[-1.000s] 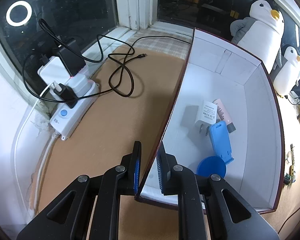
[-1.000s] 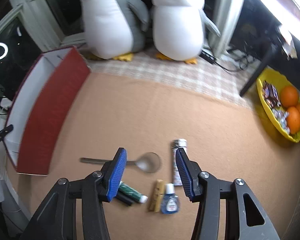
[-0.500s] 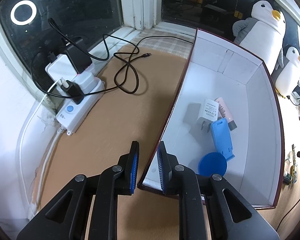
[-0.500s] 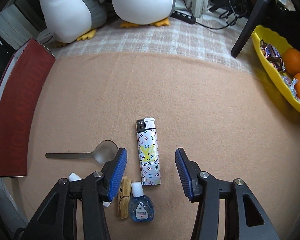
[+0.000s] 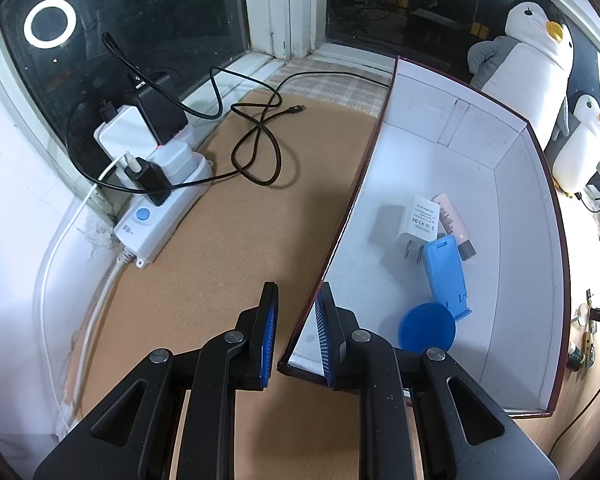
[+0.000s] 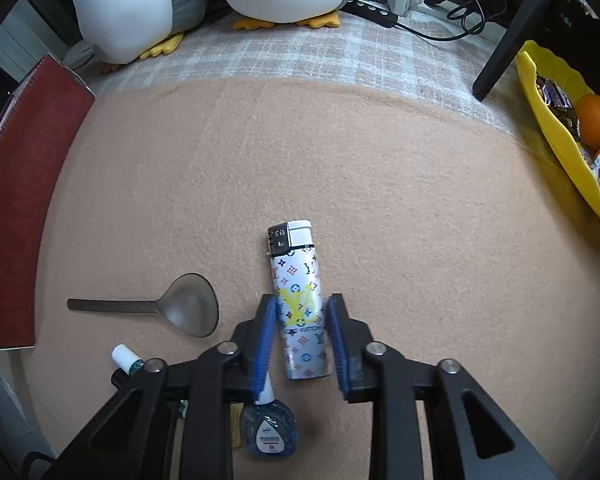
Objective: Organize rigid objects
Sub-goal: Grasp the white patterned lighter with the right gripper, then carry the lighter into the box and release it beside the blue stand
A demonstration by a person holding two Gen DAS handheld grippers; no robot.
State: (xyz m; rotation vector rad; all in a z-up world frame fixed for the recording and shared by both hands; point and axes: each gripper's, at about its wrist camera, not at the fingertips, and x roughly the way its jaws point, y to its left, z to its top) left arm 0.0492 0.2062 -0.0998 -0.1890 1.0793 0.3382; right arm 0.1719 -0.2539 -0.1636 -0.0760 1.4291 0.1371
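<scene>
Between the blue pads of the right gripper (image 6: pixel 300 336), which points straight down at the tan mat (image 6: pixel 380 184), the patterned lighter (image 6: pixel 298 300) is straddled across its lower half. The jaws are closing, and the pads sit just beside the lighter's long sides; firm contact cannot be confirmed. For a clean pick, the squeeze is best completed squarely across the flat sides, so that the lighter is not twisted or tipped, and the lift is best kept vertical, since the eye-drop bottle (image 6: pixel 270 432) lies at 7 o'clock, its cap touching or nearly touching the left pad. The lighter's cap end reaches out toward 12 o'clock. A grey spoon (image 6: pixel 172 308) lies near at 9 o'clock, and a small white-capped tube (image 6: pixel 126 358) at 8 o'clock.

The left gripper (image 5: pixel 296 328) is clamped on the near wall of the red-edged white box (image 5: pixel 512 208), one pad outside and one inside. Within the box, at 1 to 2 o'clock, a white charger (image 5: pixel 418 220), a blue stand (image 5: pixel 446 272) and a blue disc (image 5: pixel 427 330) are seen.
</scene>
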